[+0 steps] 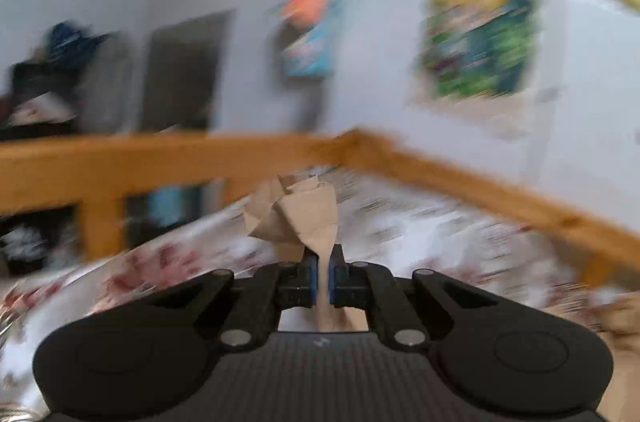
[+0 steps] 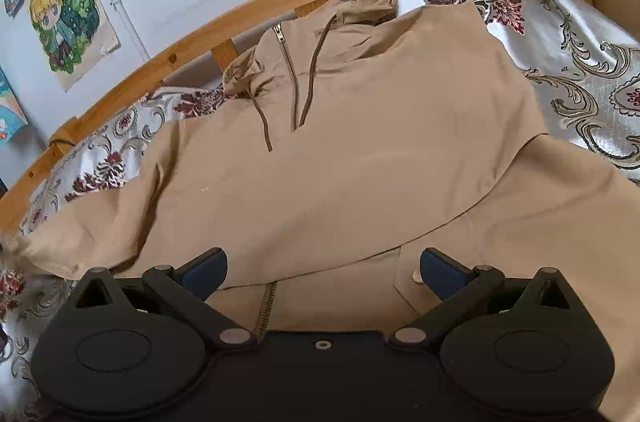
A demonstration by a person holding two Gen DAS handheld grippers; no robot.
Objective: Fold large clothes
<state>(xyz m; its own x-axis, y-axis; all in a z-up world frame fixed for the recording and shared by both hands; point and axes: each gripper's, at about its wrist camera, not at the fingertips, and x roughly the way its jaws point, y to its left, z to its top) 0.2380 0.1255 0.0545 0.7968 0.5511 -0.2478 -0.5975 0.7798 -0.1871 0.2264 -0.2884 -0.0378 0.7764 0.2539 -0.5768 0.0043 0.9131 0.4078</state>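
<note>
A tan hooded jacket (image 2: 340, 162) lies spread on the bed, hood toward the wooden rail, zipper and drawcords showing. My right gripper (image 2: 322, 268) hovers open just above its lower front, blue pads wide apart, fabric below them. In the blurred left wrist view my left gripper (image 1: 323, 262) is shut on a bunched fold of the tan jacket (image 1: 304, 210), which sticks up beyond the fingertips, lifted off the bedspread.
A silver bedspread (image 2: 580, 82) with dark red floral print covers the bed. A wooden bed rail (image 2: 160, 62) runs along the wall side, also seen as rail (image 1: 460, 178). Colourful posters (image 2: 68, 18) hang on the white wall. Shelves with clutter (image 1: 48, 90) stand beyond the bed.
</note>
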